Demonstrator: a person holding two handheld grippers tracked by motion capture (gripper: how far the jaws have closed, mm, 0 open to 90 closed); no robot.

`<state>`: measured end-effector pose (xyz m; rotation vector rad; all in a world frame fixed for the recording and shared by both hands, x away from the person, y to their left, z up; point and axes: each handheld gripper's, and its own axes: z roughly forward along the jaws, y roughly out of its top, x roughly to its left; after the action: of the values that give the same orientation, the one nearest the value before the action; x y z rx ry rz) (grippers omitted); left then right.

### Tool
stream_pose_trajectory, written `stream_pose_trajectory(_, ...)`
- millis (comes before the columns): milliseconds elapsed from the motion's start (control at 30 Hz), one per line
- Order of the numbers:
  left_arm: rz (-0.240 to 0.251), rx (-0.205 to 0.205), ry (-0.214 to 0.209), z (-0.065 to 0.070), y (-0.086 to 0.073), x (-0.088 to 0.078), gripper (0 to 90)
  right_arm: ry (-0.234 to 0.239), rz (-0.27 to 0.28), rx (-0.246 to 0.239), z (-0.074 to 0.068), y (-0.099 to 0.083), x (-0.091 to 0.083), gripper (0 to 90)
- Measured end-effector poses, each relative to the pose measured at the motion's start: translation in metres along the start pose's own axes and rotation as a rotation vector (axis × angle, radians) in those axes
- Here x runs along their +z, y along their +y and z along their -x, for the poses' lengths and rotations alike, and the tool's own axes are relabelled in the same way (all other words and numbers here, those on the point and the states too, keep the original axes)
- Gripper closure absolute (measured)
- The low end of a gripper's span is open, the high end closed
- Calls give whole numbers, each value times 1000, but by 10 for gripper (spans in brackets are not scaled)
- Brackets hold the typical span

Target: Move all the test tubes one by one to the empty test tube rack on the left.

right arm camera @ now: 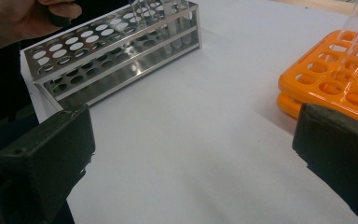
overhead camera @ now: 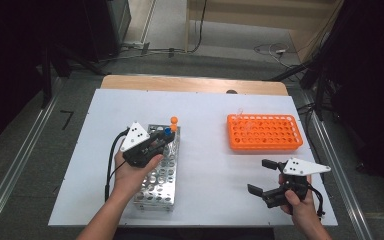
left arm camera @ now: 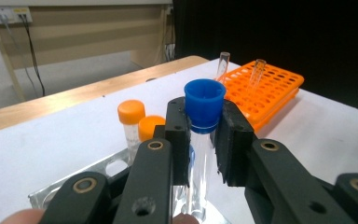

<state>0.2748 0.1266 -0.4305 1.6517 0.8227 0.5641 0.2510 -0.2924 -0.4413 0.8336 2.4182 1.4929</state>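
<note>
Bare tabletop point(overhead camera: 205, 160) lies open between the metal rack point(overhead camera: 161, 172) and orange rack point(overhead camera: 264, 132); two orange-capped tubes point(left arm camera: 131, 122) crowd the metal rack's far end

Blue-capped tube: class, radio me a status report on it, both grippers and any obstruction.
Left gripper shut on blue-capped tube, over metal rack. Right gripper open, holding nothing. Two orange-capped tubes stand close beside it in the rack.

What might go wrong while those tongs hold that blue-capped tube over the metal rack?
The left tongs pinch the blue-capped tube just under its cap, so the smooth glass might slip or tilt. It stands close to the two orange-capped tubes in the metal rack; a sideways move could knock them.
</note>
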Motion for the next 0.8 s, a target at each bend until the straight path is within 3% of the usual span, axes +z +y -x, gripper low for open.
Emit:
stream_pose_trajectory(267,-97,27,32,6,-3,6,763,1,-1,-4,0,0,1,0)
stream_pose_trajectory(333,-98,9,36,6,-2,6,762,1,-1,-3,0,0,1,0)
stream_pose_trajectory(567,-135,18,28,11,-1,7,717,-3,0,3,1,-1,0,0)
stream_pose_trajectory(800,-135,6,12,11,-3,7,717,-5,4,6,2,0,-1,0)
